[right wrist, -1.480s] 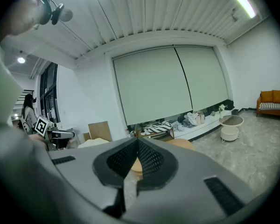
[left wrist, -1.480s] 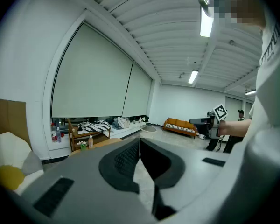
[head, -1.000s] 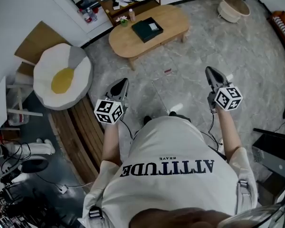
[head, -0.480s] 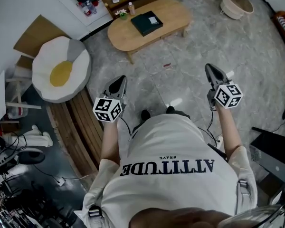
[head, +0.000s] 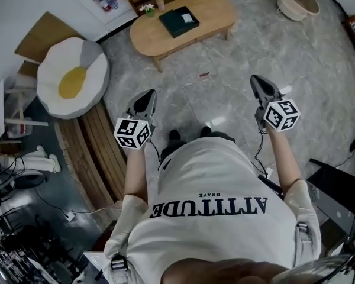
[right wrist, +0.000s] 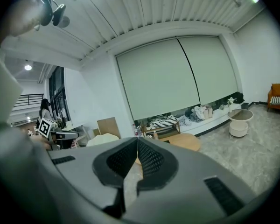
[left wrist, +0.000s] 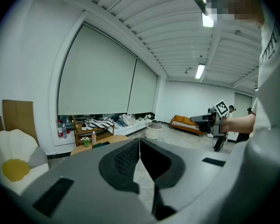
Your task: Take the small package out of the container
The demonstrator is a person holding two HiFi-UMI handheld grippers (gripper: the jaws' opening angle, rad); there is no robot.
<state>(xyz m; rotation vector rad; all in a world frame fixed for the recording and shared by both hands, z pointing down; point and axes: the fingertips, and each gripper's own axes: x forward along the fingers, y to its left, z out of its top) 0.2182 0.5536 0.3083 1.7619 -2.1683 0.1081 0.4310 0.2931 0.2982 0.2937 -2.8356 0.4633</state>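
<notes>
- Standing on a grey marbled floor (head: pixel 225 58), a person in a white T-shirt (head: pixel 213 182) holds a gripper in each hand, both pointed toward an oval wooden coffee table (head: pixel 160 40) well ahead.
- The left gripper (head: pixel 148 93) has its jaws pressed together at the tips. Its own view shows the ribbed pads (left wrist: pixel 126 160) meeting with nothing between them.
- The right gripper (head: pixel 254 78) is likewise closed tip to tip and empty, as the right gripper view makes plain.
- A dark container (head: pixel 179 21) lies flat on the coffee table, well apart from both grippers.
- A pale patch toward the container's right side looks like the small package (head: pixel 189 18). It is too small to tell whether it lies in or on the container.
- A small bottle (head: pixel 160 3) and a potted flower (head: pixel 146 9) stand at the table's far edge, near the container.
- A cushion shaped like a fried egg (head: pixel 71 81) rests at left, beside a slatted wooden bench (head: pixel 97 152).
- A woven basket (head: pixel 297 2) sits on the floor at upper right.
- An orange sofa (left wrist: pixel 184 123) lines the far wall in the left gripper view.
</notes>
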